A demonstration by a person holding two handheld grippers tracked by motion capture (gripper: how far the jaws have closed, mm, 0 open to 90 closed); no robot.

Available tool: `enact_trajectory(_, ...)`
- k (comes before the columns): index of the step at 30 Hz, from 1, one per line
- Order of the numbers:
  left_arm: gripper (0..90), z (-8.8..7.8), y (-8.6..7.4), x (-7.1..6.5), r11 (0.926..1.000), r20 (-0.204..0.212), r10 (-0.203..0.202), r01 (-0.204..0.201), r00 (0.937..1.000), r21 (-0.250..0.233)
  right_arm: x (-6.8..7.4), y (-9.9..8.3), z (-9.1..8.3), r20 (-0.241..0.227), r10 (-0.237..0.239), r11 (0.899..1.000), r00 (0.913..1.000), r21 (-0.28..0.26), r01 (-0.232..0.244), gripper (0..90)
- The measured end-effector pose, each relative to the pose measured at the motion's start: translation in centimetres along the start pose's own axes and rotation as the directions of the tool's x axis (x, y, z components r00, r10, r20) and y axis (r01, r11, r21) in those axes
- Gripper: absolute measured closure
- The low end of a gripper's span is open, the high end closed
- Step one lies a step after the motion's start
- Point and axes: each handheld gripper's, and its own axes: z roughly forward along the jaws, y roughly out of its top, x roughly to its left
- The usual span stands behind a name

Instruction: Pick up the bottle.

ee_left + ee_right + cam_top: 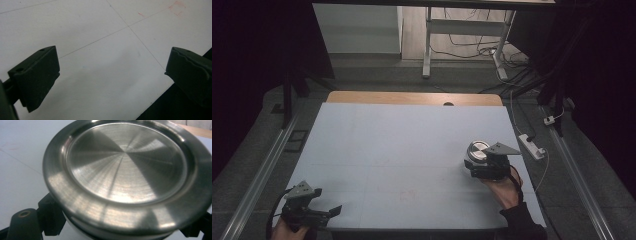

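A round container with a brushed steel lid (478,149) stands at the right of the white table mat (402,145). My right gripper (475,161) is shut on its body just under the lid, held by a hand in a dark sleeve. In the right gripper view the lid (127,165) is close up, with one black jaw on either side below its rim, and my right gripper (122,226) clasps the pale body beneath. My left gripper (328,201) rests at the mat's front left corner, open. In the left gripper view, my left gripper (113,75) has its jaws wide apart with nothing between them.
A faint red mark (409,195) lies on the mat near the front middle, seen too as a red mark (177,7) ahead of the left jaws. A wooden strip (412,97) borders the far edge. A white power strip (532,146) and cables lie on the floor to the right.
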Motion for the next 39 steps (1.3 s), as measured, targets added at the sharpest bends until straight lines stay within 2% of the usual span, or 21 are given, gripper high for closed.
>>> enact_trajectory(10, 0.0, 0.0, 0.0, 0.0, 1.0000, 0.001, -0.001, 0.001, 1.0000, 0.001, 2.1, 1.1, 0.6, -0.066, -0.018, 1.000, 0.9976, -0.015, 0.017, 14.7)
enact_trajectory(16, 0.1, 0.0, 0.0, 0.0, 1.0000, 0.001, 0.000, 0.000, 1.0000, 0.002, 3.7, 1.9, 1.2, -0.117, -0.041, 0.999, 0.9923, -0.022, 0.039, 14.7)
enact_trajectory(29, 0.0, 0.0, 0.0, 0.1, 1.0000, 0.006, -0.001, 0.001, 1.0000, -0.002, 7.3, 3.1, 3.2, -0.201, -0.112, 0.994, 0.9732, -0.020, 0.110, 14.7)
enact_trajectory(39, 0.0, -0.1, 0.0, 0.1, 1.0000, 0.004, -0.003, 0.003, 1.0000, -0.004, 9.5, 3.9, 4.6, -0.256, -0.141, 0.990, 0.9564, -0.018, 0.141, 14.7)
